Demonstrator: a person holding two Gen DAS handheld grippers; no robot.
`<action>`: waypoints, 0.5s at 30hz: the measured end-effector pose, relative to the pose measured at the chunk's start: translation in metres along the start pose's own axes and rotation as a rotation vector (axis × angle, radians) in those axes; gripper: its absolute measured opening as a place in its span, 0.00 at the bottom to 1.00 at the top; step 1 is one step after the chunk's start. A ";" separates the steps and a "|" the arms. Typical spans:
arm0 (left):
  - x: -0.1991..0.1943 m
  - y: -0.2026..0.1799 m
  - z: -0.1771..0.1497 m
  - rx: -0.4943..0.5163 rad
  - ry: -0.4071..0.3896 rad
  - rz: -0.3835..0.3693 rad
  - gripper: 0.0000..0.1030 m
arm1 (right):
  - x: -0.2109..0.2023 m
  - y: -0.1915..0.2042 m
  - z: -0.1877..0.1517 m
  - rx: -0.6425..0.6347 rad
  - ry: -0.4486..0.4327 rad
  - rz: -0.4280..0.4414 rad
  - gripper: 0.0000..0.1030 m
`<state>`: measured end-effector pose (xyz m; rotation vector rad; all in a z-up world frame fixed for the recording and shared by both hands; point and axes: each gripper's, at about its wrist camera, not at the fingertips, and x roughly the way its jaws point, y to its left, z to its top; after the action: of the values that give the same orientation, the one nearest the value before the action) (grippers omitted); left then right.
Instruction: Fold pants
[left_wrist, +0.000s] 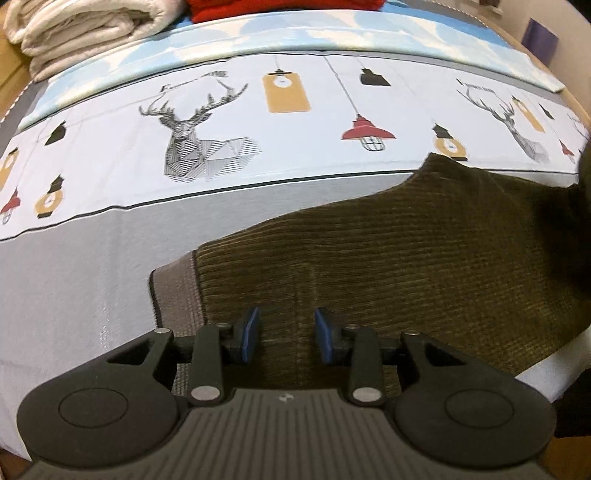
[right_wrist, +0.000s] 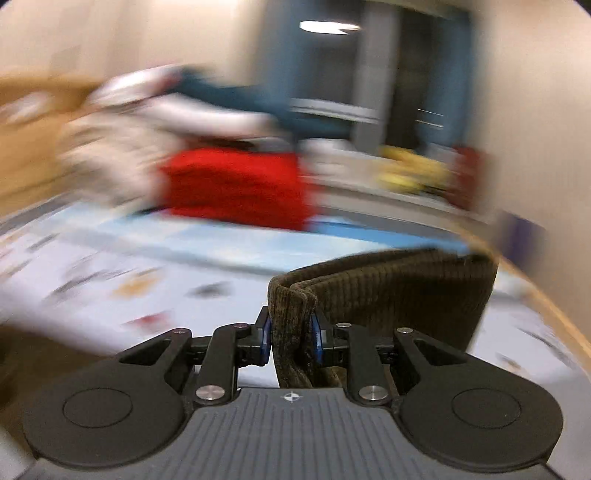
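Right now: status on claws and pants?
Right claw shut on bunched pants edge, lifted. Left claw open over pants on bed sheet. Nothing in the way.

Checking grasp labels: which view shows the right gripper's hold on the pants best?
Right wrist view. The right gripper is shut on a bunched fold of the brown corduroy pants, cloth sharp between its blue pads. The left wrist view shows the pants spread on the bed, not that grip.

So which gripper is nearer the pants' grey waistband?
Left. The left gripper hovers open just beside the waistband; the right gripper grips a bunched brown corduroy pants edge elsewhere.
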<state>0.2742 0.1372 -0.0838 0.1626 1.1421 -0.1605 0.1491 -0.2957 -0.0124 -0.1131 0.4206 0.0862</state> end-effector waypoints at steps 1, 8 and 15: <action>0.000 0.002 -0.001 -0.005 0.001 0.001 0.36 | 0.006 0.030 -0.008 -0.059 0.016 0.076 0.22; 0.000 0.011 -0.006 -0.016 0.014 -0.001 0.36 | 0.054 0.163 -0.109 -0.503 0.317 0.351 0.24; 0.000 0.015 -0.005 -0.018 0.004 -0.008 0.36 | 0.041 0.170 -0.094 -0.631 0.239 0.326 0.23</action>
<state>0.2727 0.1533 -0.0849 0.1425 1.1478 -0.1571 0.1306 -0.1364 -0.1301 -0.6813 0.6372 0.5311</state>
